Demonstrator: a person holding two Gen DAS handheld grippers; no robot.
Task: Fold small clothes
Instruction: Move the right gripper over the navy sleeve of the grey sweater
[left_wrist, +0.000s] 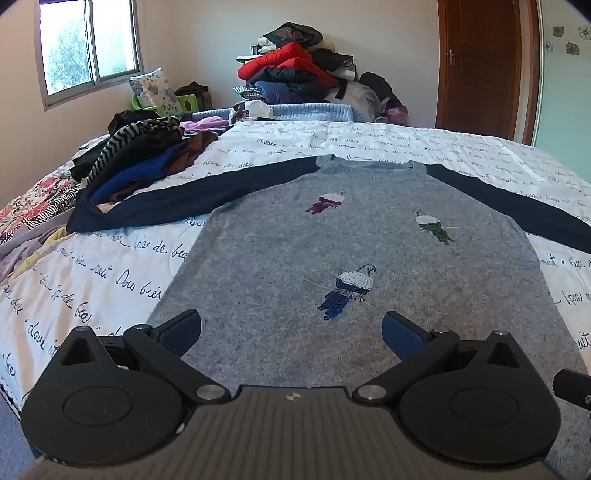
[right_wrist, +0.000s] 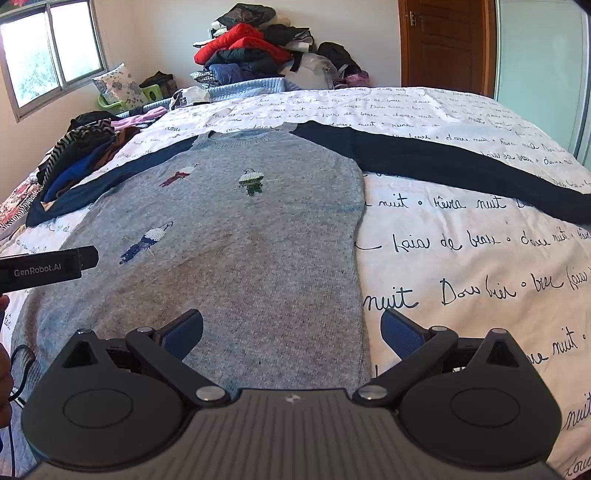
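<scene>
Sweater (left_wrist: 332, 251), grey body, navy sleeves, three stitched figures: laid flat, face up, on white script-printed bedspread (left_wrist: 110, 273). Long axis runs hem-near to collar-far; sleeves spread out to both sides. Left gripper (left_wrist: 291, 328): jaws spread wide, empty, above the lower body near the hem. Right gripper (right_wrist: 291, 328): jaws spread wide, empty, straddling the sweater's right side edge, one finger over bedspread.

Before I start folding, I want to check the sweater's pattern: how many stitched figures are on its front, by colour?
On the sweater:
Maroon figure: 1
Green figure: 1
Blue figure: 1
Total: 3
</scene>
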